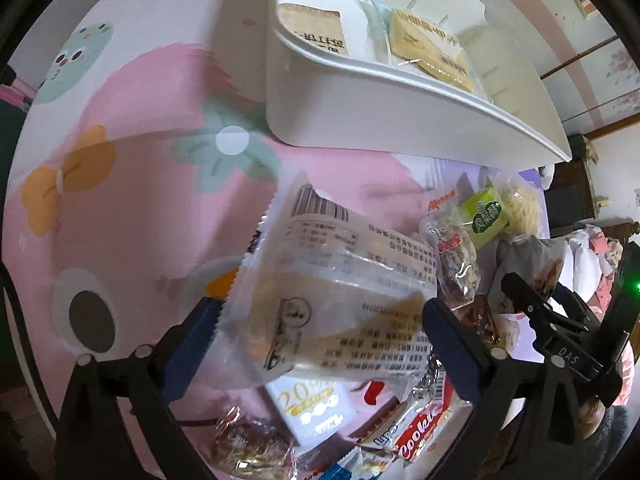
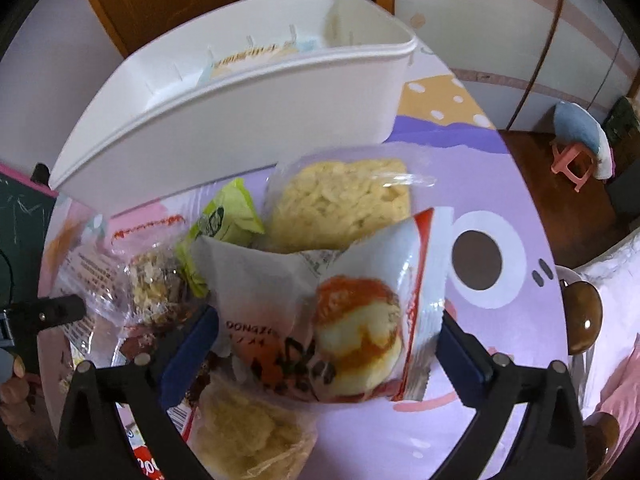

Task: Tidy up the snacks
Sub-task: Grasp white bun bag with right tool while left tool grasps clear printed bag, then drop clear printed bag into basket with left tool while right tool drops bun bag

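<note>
1. Left gripper [image 1: 324, 328]: black frame, blue-padded fingers, spread fairly wide with a clear plastic cake packet printed with a barcode [image 1: 332, 284] pinched between the pads, held tilted above the cloth.
2. Right gripper [image 2: 328, 340]: same build, also spread wide, gripping a white foil bun packet with a red edge and a picture of a glazed bun [image 2: 332, 316]. In the left view this gripper [image 1: 532, 300] shows at 3 o'clock.
3. Loose snack heap just beyond the fingers: red "Cookie" wrapper [image 1: 420, 436] at 6 o'clock in the left view; clear nut-bar packet [image 1: 456, 260]; green sachet [image 2: 224, 220]; clear packet of pale yellow noodle-like crisps [image 2: 340, 204] at 12 o'clock of the bun packet.
4. Pink and lilac cartoon-print tablecloth [image 1: 140, 200] under everything.
5. White plastic divided organiser bin [image 1: 360, 112], farthest, at 12 o'clock in both views, holding two beige flat packets [image 1: 424, 44] in separate compartments.
</note>
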`<control>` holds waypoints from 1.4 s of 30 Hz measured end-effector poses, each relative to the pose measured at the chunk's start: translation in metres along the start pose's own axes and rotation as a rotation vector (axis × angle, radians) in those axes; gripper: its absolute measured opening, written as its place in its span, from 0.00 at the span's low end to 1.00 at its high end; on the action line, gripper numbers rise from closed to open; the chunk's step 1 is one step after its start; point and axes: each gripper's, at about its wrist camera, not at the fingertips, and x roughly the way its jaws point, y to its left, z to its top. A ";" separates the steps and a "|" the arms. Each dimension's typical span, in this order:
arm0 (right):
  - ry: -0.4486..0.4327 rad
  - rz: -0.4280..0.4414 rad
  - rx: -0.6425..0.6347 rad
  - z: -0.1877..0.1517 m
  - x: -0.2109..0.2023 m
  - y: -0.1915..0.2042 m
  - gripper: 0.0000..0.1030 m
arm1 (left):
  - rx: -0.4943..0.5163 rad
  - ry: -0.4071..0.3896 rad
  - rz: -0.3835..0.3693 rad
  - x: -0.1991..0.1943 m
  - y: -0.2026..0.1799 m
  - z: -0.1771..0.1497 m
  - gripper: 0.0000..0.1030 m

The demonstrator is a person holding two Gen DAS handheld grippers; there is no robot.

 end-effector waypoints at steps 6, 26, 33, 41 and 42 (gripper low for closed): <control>0.036 -0.003 0.006 -0.001 0.008 0.002 0.94 | 0.018 0.005 -0.006 0.011 -0.007 0.008 1.00; 0.033 0.035 -0.029 -0.023 -0.017 0.016 0.57 | 0.106 -0.153 -0.019 -0.013 -0.032 -0.009 0.70; -0.019 0.058 -0.061 -0.029 -0.048 0.022 0.57 | 0.041 -0.197 -0.090 -0.053 -0.016 -0.023 0.67; -0.074 0.090 -0.066 -0.028 -0.072 0.024 0.57 | 0.010 -0.247 -0.094 -0.091 -0.013 -0.038 0.65; -0.081 0.096 -0.069 -0.028 -0.076 0.024 0.57 | 0.011 -0.255 -0.095 -0.096 -0.014 -0.041 0.65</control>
